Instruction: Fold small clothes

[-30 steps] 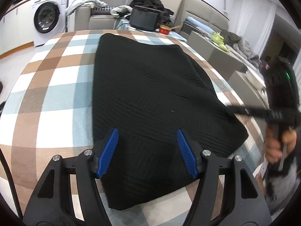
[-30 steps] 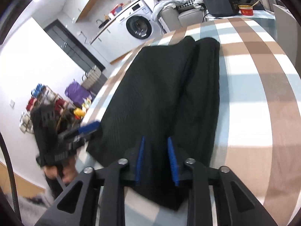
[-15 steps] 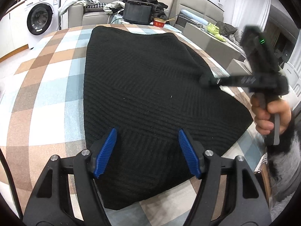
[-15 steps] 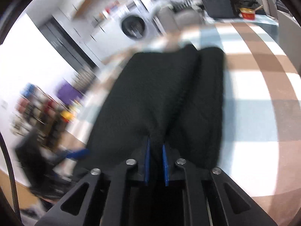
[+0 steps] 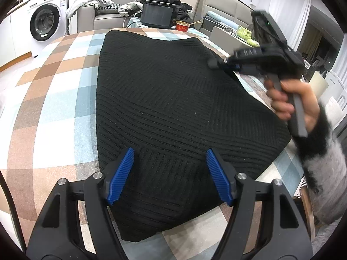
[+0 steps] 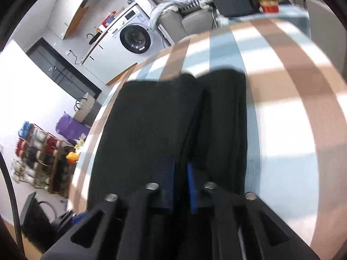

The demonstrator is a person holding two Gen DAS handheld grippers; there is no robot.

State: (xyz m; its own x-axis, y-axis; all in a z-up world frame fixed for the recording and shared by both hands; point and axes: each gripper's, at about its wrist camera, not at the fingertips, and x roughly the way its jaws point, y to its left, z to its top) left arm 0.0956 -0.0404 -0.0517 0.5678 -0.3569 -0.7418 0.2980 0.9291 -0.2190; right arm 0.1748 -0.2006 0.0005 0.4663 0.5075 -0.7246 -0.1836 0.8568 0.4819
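Folding is under way: your right gripper (image 6: 180, 178) has its blue ribbed fingers (image 6: 192, 182) pinching a raised edge of the black knit garment (image 5: 173, 99), with only a narrow strip of cloth between them. From the left wrist view that same gripper is lifted above the garment's right side, blurred by motion. Your left gripper (image 5: 169, 173) hovers with its fingers (image 5: 120, 174) spread wide, the garment's near hem lying just beyond and between them, nothing gripped. Judging by this, the next move calls for carrying the pinched edge across and laying it flat. The fabric looks soft, ribbed in angled panels, roughly rectangular. Beyond the fingers, it rests on the checked brown, blue and white table (image 5: 54, 99).
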